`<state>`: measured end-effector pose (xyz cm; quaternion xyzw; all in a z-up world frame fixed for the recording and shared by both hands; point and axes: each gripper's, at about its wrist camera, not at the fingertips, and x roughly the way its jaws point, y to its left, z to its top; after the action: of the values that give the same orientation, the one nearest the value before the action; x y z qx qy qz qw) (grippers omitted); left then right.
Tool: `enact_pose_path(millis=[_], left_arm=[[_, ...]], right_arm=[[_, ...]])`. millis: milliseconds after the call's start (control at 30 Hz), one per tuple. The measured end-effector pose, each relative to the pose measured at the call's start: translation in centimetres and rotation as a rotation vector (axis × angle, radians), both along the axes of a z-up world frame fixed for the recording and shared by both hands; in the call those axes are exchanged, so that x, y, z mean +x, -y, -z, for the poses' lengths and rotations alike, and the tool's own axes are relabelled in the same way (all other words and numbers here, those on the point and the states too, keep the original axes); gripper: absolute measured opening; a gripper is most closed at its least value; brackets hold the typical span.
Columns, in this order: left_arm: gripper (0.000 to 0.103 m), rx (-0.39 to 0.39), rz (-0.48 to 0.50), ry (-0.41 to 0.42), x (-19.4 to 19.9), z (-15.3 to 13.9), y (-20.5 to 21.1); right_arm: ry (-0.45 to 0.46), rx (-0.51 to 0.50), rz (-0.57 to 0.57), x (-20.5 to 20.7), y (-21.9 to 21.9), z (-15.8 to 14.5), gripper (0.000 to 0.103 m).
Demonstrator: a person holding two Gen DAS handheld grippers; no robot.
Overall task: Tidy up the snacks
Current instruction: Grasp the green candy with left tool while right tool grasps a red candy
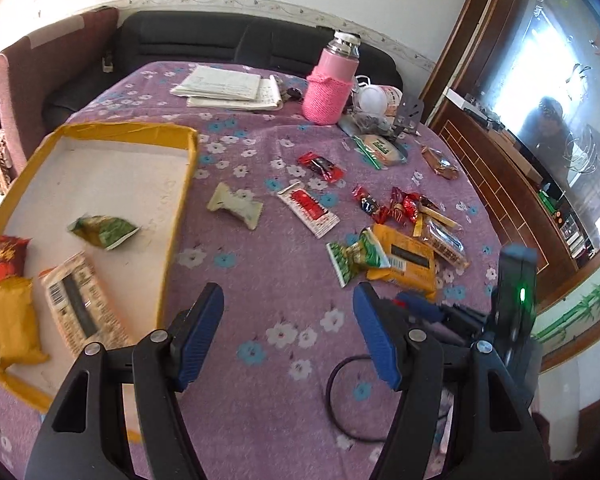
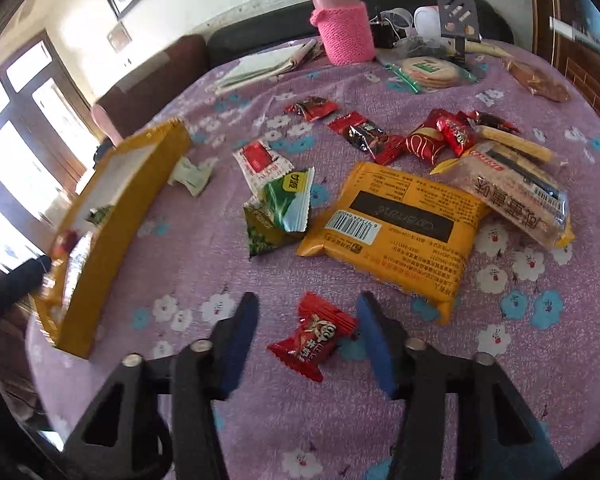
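Observation:
A yellow-rimmed box lid [image 1: 188, 160] lies at the left and holds several snacks, among them a green packet [image 1: 102, 232] and a yellow packet [image 1: 14, 320]. It also shows in the right wrist view [image 2: 112, 216]. Loose snacks lie on the purple flowered cloth: a large orange packet [image 2: 392, 226], a green-and-white packet [image 2: 282, 204] and several red candies. My left gripper [image 1: 288, 304] is open and empty above bare cloth beside the lid. My right gripper [image 2: 306, 320] is open, its fingers on either side of a red candy [image 2: 314, 334] lying on the cloth.
A pink flask in a knitted sleeve [image 1: 332, 80], papers [image 1: 228, 88] and small clutter stand at the table's far side. A black cable loop [image 1: 340, 400] lies near my left gripper. A dark sofa [image 1: 220, 40] is behind the table, and a wooden cabinet [image 1: 500, 184] to the right.

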<state>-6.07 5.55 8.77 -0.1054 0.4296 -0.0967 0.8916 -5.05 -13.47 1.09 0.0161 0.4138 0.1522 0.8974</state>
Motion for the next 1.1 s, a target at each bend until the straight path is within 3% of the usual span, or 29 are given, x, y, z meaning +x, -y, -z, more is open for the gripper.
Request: enact_pose_path(millis=[100, 233, 467, 567, 600, 633, 700, 900, 1100], left_arm=[[0.066, -0.02, 0.026, -0.033, 2.8, 0.9, 1.5], [0.066, -0.028, 0.099, -0.074, 6.2, 2.9, 4.6], [0.067, 0.09, 0.203, -0.062, 9.2, 5.7, 8.8], [0.067, 0.073, 0.242, -0.059, 9.5, 6.0, 9.2], [0.06, 0.069, 0.26, -0.065, 9.6, 6.1, 9.5], [0.042, 0.058, 0.291, -0.072, 9.6, 6.3, 9.8], [0.038, 0.066, 0.315, -0.075, 9.3, 6.7, 10.4], [0.034, 0.029, 0.285, -0.026, 8.2, 5.6, 9.5], [0.034, 0.031, 0.227, 0.085, 4.1, 1.4, 6.8]], right_arm=[[0.03, -0.007, -0.009, -0.5, 0.2, 0.3, 0.029], [0.033, 0.073, 0.019, -0.6, 2.2, 0.3, 0.029], [-0.006, 0.197, 0.049, 0.3, 4.5, 0.3, 0.029], [-0.014, 0.195, 0.05, 0.4, 4.4, 0.3, 0.029], [-0.013, 0.195, 0.05, 0.4, 4.4, 0.3, 0.029], [-0.013, 0.198, 0.05, 0.4, 4.5, 0.3, 0.029], [-0.013, 0.199, 0.051, 0.5, 4.4, 0.4, 0.029], [-0.007, 0.195, 0.055, 0.5, 4.4, 0.4, 0.029], [0.032, 0.233, 0.025, 0.1, 4.2, -0.2, 0.029]])
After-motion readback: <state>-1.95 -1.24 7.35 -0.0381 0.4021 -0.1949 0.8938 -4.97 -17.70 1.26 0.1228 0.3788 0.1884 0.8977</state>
